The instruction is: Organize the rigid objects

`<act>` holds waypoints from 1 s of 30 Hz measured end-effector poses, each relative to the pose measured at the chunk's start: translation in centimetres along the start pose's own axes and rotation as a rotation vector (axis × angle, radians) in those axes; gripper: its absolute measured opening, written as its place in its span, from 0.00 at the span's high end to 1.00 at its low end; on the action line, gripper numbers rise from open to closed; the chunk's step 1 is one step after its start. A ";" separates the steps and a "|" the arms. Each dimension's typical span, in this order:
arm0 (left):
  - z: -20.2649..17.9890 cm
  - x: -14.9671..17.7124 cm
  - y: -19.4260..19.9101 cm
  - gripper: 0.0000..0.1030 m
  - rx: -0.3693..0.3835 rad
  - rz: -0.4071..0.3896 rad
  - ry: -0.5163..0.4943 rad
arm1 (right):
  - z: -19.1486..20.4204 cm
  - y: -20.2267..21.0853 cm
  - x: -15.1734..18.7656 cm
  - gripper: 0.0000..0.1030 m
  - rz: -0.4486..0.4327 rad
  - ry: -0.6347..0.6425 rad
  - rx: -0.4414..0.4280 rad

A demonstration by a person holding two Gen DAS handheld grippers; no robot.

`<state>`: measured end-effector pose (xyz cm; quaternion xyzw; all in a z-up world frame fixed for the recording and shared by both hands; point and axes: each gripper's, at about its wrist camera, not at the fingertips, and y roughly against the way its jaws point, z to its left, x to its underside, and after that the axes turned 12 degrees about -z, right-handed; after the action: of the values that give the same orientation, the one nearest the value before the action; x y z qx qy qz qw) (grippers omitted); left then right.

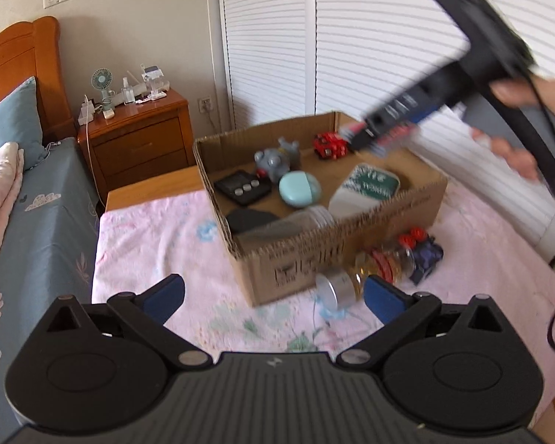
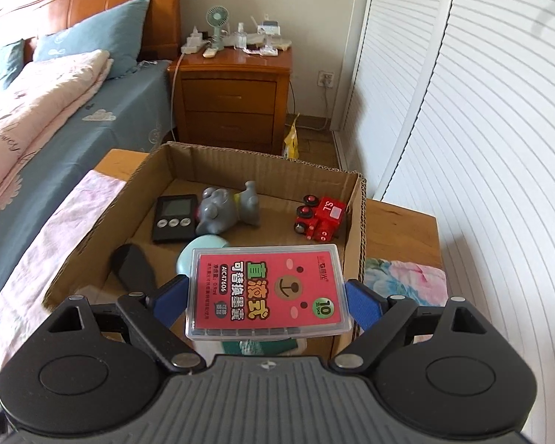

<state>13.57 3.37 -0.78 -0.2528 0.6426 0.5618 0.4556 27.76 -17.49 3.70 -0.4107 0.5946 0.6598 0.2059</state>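
My right gripper (image 2: 268, 298) is shut on a clear plastic case with a red label (image 2: 268, 290) and holds it above the near part of the cardboard box (image 2: 362, 229). In the left wrist view that gripper (image 1: 355, 135) hovers over the box's far right corner (image 1: 336, 118). The box holds a red toy truck (image 2: 320, 218), a grey elephant toy (image 2: 225, 211), a black timer (image 2: 174, 218), a mint round case (image 1: 299, 188) and a green-labelled tin (image 1: 370, 183). My left gripper (image 1: 273, 296) is open and empty, low before the box. A silver-lidded jar (image 1: 355, 277) and a blue toy car (image 1: 425, 255) lie outside the box.
The box stands on a pink floral cloth (image 1: 159, 244) over a wooden table (image 2: 399, 229). A bed with blue sheets (image 2: 103, 118) is at the left. A wooden nightstand (image 2: 233, 103) with a small fan stands behind. White louvred doors (image 2: 481, 148) line the right.
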 end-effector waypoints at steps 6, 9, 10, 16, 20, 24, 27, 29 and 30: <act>-0.2 0.8 0.4 0.01 0.024 0.006 0.027 | -0.3 -3.1 -1.1 0.09 0.016 -0.015 0.025; 0.0 0.8 0.4 0.01 0.002 0.004 0.038 | -0.6 -3.5 -1.2 0.00 0.002 -0.039 0.033; 0.0 0.8 0.4 0.01 0.002 0.004 0.040 | -0.6 -3.3 -1.2 0.00 -0.008 -0.049 0.033; 0.1 0.9 0.5 0.01 -0.004 0.006 0.035 | -0.4 -1.7 -0.6 0.00 -0.016 -0.057 0.032; 0.2 0.9 0.6 0.01 -0.005 0.021 0.051 | -0.2 -0.2 0.1 0.00 -0.018 -0.064 0.050; -0.1 1.0 0.8 0.01 -0.019 0.028 0.042 | 0.0 1.5 1.1 0.00 -0.034 -0.069 0.061; -0.3 1.1 1.1 0.01 -0.024 0.029 0.042 | 0.2 2.8 2.4 0.00 -0.055 -0.085 0.087; -0.3 1.2 1.2 0.01 -0.024 0.031 0.044 | 0.2 3.6 3.5 0.00 -0.071 -0.102 0.107; -0.4 1.2 1.3 0.01 -0.026 0.031 0.044 | 0.3 4.1 4.2 0.00 -0.078 -0.115 0.121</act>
<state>11.83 3.55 -1.23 -0.2612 0.6489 0.5712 0.4293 22.17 -18.99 2.92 -0.3819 0.6041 0.6368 0.2893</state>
